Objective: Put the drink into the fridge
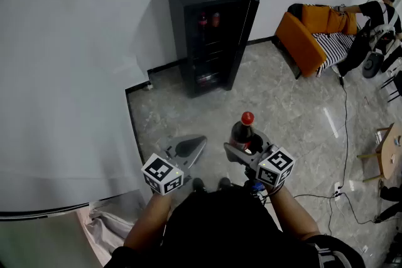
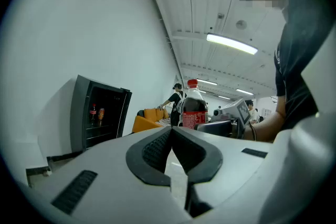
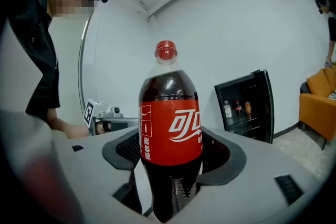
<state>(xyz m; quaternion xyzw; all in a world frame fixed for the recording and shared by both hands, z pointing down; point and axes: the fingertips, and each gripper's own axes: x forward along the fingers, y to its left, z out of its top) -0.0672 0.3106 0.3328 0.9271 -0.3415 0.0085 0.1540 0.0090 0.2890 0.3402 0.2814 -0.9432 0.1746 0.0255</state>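
The cola bottle (image 3: pixel 170 128) stands upright in the right hand-held gripper (image 1: pixel 248 143). Its jaws are spread wide, and the curved dark pads press on both sides of the bottle's body, at and below the label (image 3: pixel 170 131). The bottle is held over the grey marbled floor (image 1: pixel 282 103) in front of the person carrying it, well apart from the fridge (image 1: pixel 210 34).

The drink is dark, nearly black, under a red cap (image 3: pixel 166 51). The red label carries flowing white Chinese brand script. The part turned this way looks like 可口, with a white ribbon stroke beneath. A column of small white characters runs down the label's left edge, too small to read.

The left hand-held gripper (image 1: pixel 198 144) is beside the right one with its jaws closed tip to tip and nothing between them. Each gripper carries a cube with black-and-white square markers (image 1: pixel 162 174).

The black fridge is against the white wall (image 1: pixel 75 41) with its door (image 1: pixel 249 25) swung open. On an upper shelf stand a clear bottle (image 3: pixel 227 111), a small cola bottle (image 3: pixel 238 108) and an orange can (image 3: pixel 247 107); their print is too small to read.

Farther right, a person (image 1: pixel 375 19) sits by an orange sofa (image 1: pixel 304 37).
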